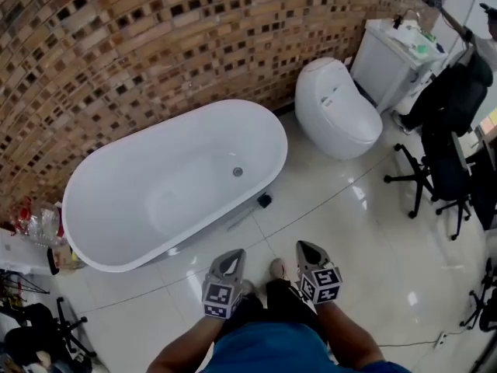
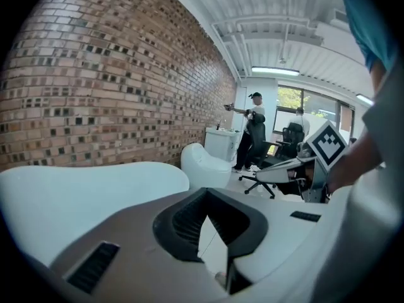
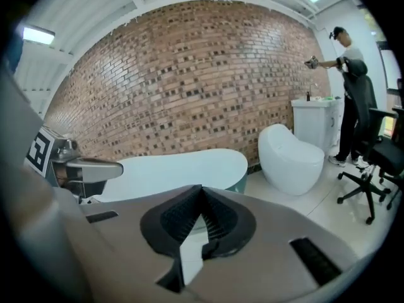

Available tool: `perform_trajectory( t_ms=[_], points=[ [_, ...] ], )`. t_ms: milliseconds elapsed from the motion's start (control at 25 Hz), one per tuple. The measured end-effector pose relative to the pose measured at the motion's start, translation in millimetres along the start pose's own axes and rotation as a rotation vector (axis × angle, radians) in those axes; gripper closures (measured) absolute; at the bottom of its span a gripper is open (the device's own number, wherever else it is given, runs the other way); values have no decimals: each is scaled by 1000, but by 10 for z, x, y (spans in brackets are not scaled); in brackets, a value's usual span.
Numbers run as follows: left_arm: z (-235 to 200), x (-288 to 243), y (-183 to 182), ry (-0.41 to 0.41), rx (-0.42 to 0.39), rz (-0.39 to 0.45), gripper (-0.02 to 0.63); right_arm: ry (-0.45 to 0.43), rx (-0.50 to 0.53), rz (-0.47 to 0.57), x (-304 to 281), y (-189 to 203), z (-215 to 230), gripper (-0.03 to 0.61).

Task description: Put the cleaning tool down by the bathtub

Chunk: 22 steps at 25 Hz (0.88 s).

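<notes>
The cleaning tool [image 1: 264, 200] lies on the floor [image 1: 357, 231], just beside the near side of the bathtub [image 1: 116, 243], below the tub's right end. Its dark head shows clearly; a pale strip running down-left from it looks like a handle, though it blends with the glossy tiles and the tub's reflection, so its outline is hard to make out. Neither gripper touches it.

The bathtub is a white freestanding oval set against the brick wall [image 1: 116, 45]. Its basin is plain white with a round drain [image 1: 238, 172] near the right end.

The left hand-held gripper [image 1: 231, 256] and the right hand-held gripper [image 1: 307, 249] are held side by side low in the head view, well apart from the tool. Each has its jaws closed tip to tip with nothing between them. Under them are the person's blue shirt [image 1: 272, 352] and a shoe [image 1: 276, 268].

Right of the tub stands a white toilet [image 1: 338, 107]. Beyond it is a white cabinet [image 1: 392, 61] with small items on top, too small to identify. An office chair [image 1: 443, 154] draped in something dark stands at the right edge.

At the left edge, a heap of plastic-wrapped clutter [image 1: 39, 224] is cut off by the frame. A person [image 3: 347, 59] stands by the cabinet in the right gripper view.
</notes>
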<state>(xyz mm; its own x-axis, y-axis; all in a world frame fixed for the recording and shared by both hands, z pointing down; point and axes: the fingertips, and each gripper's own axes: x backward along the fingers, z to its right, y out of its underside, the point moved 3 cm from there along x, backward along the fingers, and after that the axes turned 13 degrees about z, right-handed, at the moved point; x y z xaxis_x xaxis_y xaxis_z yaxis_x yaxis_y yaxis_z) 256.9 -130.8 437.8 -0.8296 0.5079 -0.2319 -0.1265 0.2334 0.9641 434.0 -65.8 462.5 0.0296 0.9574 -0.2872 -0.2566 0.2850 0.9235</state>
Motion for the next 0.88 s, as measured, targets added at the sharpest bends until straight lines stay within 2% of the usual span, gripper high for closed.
perform_trajectory(
  t_ms=[160,320,520,640,880],
  points=[
    [255,291,-447,91,-73,55,614,14,-17,105,400,-458,-205,578],
    [577,451,-851,90,-84,155,614,6,-13,159,775,-705,-284,578],
    [804,371,-988,56,-76,176,614,-28,55,220,1069,-1131,-285,578],
    [985,237,-1161,67,-99,221,614,-35,112,264,1206,-1376,-173,578],
    [1290,177,-1230,82,-103,241,614,1,91,290,1458,-1430,38,578]
  ],
)
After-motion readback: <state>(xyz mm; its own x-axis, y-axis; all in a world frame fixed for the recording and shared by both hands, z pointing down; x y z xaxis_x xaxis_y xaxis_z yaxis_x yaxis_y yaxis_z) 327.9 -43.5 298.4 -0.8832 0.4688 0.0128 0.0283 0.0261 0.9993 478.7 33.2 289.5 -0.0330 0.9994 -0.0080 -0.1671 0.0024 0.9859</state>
